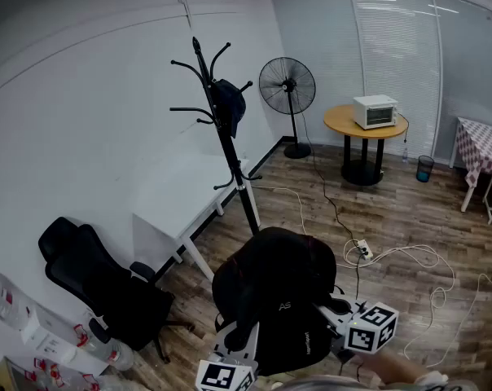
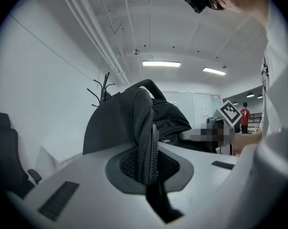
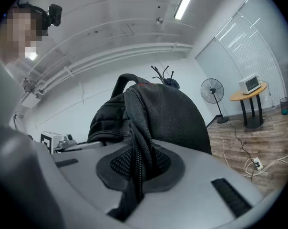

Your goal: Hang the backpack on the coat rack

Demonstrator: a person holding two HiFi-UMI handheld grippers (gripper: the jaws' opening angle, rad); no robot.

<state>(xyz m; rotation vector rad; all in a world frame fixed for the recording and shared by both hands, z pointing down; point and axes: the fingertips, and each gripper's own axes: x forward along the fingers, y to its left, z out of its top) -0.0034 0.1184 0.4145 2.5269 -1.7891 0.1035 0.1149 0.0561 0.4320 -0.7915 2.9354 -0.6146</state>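
A black backpack [image 1: 274, 296] hangs in the air between my two grippers, low in the head view. My left gripper [image 1: 239, 342] is shut on a mesh strap edge of the backpack [image 2: 145, 142] at its left side. My right gripper [image 1: 331, 312] is shut on the opposite zipped edge of the backpack [image 3: 137, 151]. The black coat rack [image 1: 221, 137] stands ahead against the white wall, some way off, with a dark cap [image 1: 228, 104] hanging on one hook. From the right gripper view the coat rack [image 3: 163, 75] tips show just over the bag.
A white table [image 1: 185, 194] stands by the rack's foot. A black office chair [image 1: 99, 283] is at the left. A standing fan [image 1: 287, 88], a round table [image 1: 364, 125] with a white oven [image 1: 374, 111], and cables [image 1: 393, 255] across the wood floor lie to the right.
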